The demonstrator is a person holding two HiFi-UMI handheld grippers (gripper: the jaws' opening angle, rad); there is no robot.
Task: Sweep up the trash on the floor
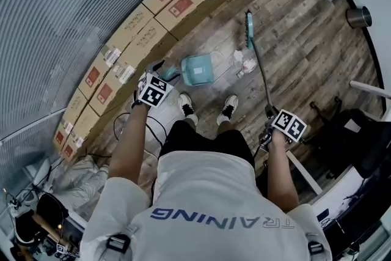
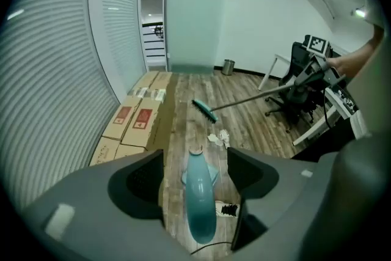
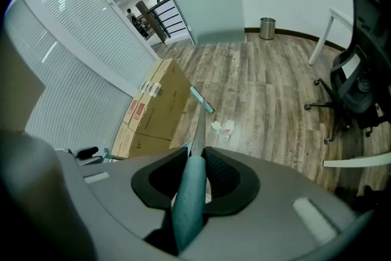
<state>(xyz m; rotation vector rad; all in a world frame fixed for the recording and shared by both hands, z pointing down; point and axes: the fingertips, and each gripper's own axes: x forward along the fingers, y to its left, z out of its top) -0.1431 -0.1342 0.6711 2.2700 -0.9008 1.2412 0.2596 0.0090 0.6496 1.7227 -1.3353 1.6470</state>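
You stand on a wooden floor, your two shoes side by side below you. Your right gripper, low at your right side, has its jaws clamped on the teal grip of the broom handle. From that gripper the thin shaft slants forward and down across the boards.

Your left gripper reaches down in front of your left shoe. Its jaws stand wide apart, and the teal dustpan handle rises between them with a gap on each side, so neither pad presses on it. Seen from your head, this gripper hovers at the handle end of the dustpan, which sits on the floor just ahead of your feet.

The trash, a few crumpled white scraps, lies on the boards just right of the dustpan and beside the broom shaft. The teal broom head is beyond it, a little apart.

A row of cardboard boxes lines the wall on your left. A black office chair stands to the right. Farthest off, a small metal bin stands by the far wall.
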